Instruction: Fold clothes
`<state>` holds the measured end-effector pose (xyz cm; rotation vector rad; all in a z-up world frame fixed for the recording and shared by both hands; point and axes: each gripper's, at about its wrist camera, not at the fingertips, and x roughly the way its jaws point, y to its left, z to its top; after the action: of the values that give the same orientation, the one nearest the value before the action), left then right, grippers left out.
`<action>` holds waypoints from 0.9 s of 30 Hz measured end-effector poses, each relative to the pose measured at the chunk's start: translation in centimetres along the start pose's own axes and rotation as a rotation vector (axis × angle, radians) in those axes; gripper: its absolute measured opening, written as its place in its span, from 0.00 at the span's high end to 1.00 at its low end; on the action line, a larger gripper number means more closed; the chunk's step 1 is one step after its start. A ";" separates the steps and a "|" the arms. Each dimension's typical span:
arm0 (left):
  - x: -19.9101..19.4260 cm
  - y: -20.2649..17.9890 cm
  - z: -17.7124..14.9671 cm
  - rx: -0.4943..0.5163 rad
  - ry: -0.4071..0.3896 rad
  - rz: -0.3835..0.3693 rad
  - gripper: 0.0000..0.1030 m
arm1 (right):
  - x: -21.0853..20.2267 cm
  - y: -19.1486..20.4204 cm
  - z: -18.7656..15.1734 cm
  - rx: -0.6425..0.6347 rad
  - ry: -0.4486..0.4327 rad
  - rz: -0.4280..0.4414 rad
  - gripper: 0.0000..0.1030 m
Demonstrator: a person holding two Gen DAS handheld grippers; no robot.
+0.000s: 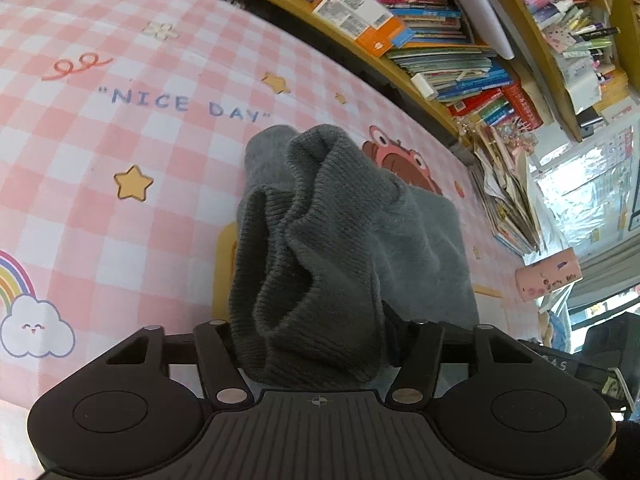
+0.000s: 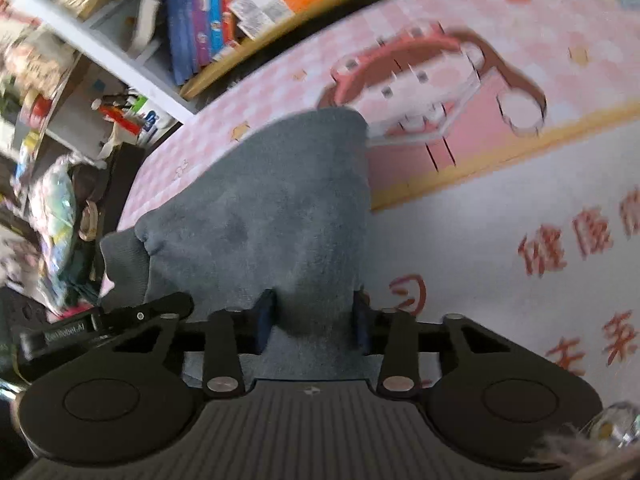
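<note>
Grey sweater (image 1: 320, 240) beside crammed bookshelf (image 1: 440, 32).

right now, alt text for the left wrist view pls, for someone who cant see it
The left gripper pinches a bunched ribbed edge of a grey knitted garment, which trails away over a pink checked bedsheet printed with stars, a rainbow and "NICE DAY". A crowded bookshelf runs along the bed's far side.

Bunched ribbed knit of the grey sweater (image 1: 320, 240) hid the left gripper's (image 1: 316, 344) fingertips, so its closure could not be read. The right-wrist view was motion-blurred; book (image 2: 208, 20) spines and red characters (image 2: 576, 240) on the bedsheet (image 2: 500, 220) were illegible.
</note>
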<state>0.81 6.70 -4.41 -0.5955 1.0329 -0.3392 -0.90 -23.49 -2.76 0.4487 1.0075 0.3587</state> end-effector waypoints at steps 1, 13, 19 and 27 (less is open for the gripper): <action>0.0 0.0 0.0 0.000 0.001 -0.001 0.49 | -0.2 0.6 -0.1 -0.041 -0.021 -0.015 0.72; 0.3 0.3 0.1 -0.010 0.017 -0.015 0.40 | 0.6 -0.8 0.1 0.026 0.015 -0.001 0.59; 0.2 -0.2 -0.1 0.009 0.005 -0.017 0.48 | 0.5 -0.6 0.2 0.012 0.011 0.014 0.67; -0.6 -1.9 1.1 0.056 -0.042 -0.044 0.51 | -0.5 0.3 1.4 -0.070 -0.059 0.022 0.74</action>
<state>1.51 5.88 -2.40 -0.5734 0.9676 -0.3917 -0.01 -23.80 -1.61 0.4053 0.9299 0.3974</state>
